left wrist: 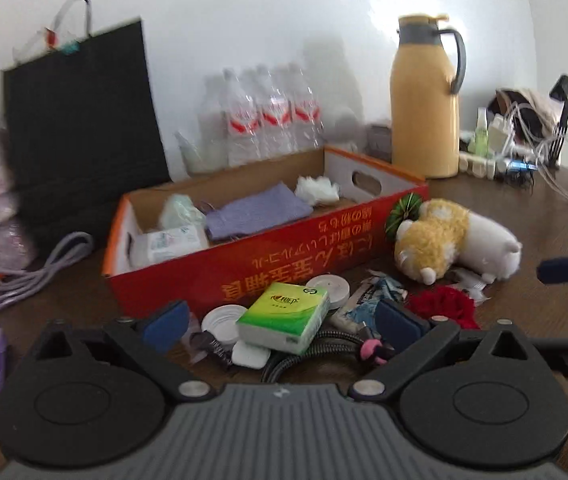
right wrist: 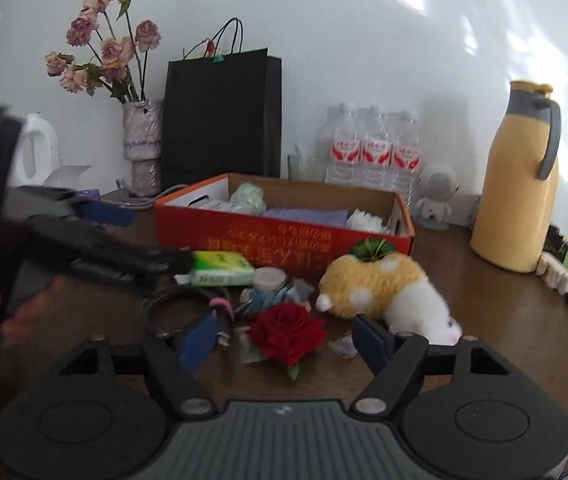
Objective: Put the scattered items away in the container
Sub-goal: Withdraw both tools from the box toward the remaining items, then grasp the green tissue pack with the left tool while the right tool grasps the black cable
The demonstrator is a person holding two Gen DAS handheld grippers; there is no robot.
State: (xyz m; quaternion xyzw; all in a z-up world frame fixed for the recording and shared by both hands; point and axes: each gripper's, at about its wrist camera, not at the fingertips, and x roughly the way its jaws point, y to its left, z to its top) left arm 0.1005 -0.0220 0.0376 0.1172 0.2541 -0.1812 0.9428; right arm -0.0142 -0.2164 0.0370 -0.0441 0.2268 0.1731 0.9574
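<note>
An open red cardboard box (left wrist: 267, 256) (right wrist: 284, 236) stands mid-table holding a purple cloth (left wrist: 255, 212), wipes and a white tuft. In front of it lie a green tissue pack (left wrist: 284, 316) (right wrist: 223, 266), white round lids (left wrist: 330, 286), a dark cable (left wrist: 324, 344) (right wrist: 175, 308), a red fabric rose (left wrist: 444, 306) (right wrist: 288, 332) and a yellow-and-white plush toy (left wrist: 456, 240) (right wrist: 384, 292). My left gripper (left wrist: 279, 322) is open, its jaws either side of the tissue pack. My right gripper (right wrist: 284, 342) is open around the rose. The left gripper also shows in the right wrist view (right wrist: 99, 236).
A yellow thermos jug (left wrist: 424, 100) (right wrist: 520, 180), water bottles (left wrist: 267, 116) (right wrist: 372, 152), a black paper bag (left wrist: 79, 120) (right wrist: 219, 120) and a flower vase (right wrist: 141, 144) stand at the back. Chargers and cables (left wrist: 524, 152) crowd the far right.
</note>
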